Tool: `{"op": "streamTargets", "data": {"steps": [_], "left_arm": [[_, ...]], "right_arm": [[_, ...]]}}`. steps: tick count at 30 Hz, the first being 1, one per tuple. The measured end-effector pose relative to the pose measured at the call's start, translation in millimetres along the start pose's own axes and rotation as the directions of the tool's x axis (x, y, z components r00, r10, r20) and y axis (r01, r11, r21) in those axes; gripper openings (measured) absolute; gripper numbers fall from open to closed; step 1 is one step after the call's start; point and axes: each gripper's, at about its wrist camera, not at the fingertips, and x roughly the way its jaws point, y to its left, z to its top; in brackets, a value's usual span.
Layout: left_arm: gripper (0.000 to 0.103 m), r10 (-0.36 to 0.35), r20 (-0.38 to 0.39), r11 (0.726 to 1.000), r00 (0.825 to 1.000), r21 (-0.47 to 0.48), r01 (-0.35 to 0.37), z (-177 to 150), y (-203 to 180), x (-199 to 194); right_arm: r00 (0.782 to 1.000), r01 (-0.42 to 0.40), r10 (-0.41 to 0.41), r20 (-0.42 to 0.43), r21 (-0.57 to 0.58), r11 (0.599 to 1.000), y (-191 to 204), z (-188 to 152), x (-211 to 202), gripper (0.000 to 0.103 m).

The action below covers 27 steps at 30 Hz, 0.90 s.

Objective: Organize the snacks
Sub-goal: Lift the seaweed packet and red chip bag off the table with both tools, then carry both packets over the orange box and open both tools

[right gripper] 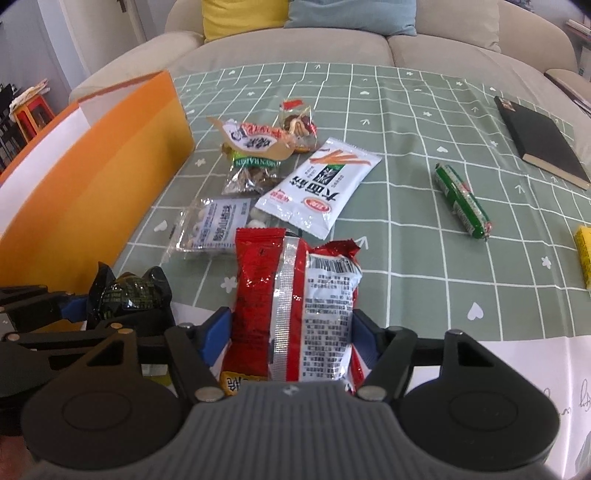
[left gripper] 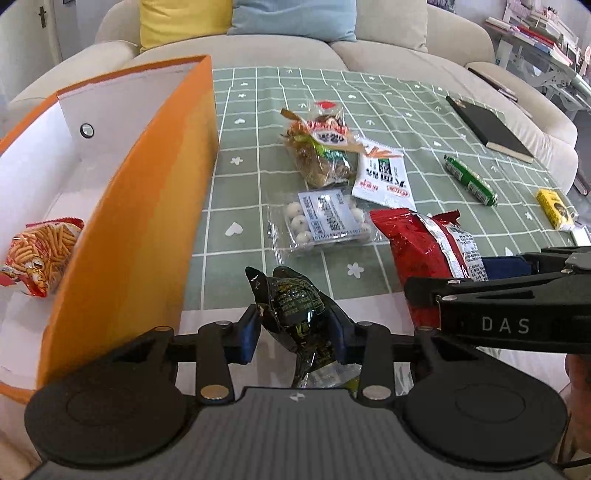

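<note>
My left gripper (left gripper: 295, 332) is shut on a black snack packet (left gripper: 299, 306), held just right of the open orange box (left gripper: 147, 206); the packet also shows in the right wrist view (right gripper: 129, 295). An orange snack bag (left gripper: 40, 254) lies inside the box. My right gripper (right gripper: 291, 332) is shut on a red snack bag (right gripper: 295, 295), which also shows in the left wrist view (left gripper: 424, 243). Loose snacks lie on the green checked cloth: a clear bag of white balls (right gripper: 210, 229), a white packet (right gripper: 321, 184), a raisin bag (right gripper: 255, 162) and a green sausage (right gripper: 461, 199).
A black notebook (right gripper: 543, 140) lies at the far right of the cloth, with a yellow pack (right gripper: 583, 254) at the right edge. A beige sofa with yellow and blue cushions (right gripper: 240, 14) stands behind the table. The orange box wall (right gripper: 110, 177) rises at the left.
</note>
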Motion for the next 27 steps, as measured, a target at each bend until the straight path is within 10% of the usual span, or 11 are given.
{"op": "streamTargets", "data": {"steps": [27], "left_arm": [[0.043, 0.043, 0.204, 0.996, 0.978, -0.089, -0.025, 57.0, 61.4, -94.6]], "right_arm": [[0.975, -0.116, 0.134, 0.18, -0.11, 0.987, 56.7, 47.8, -78.3, 0.067]]}}
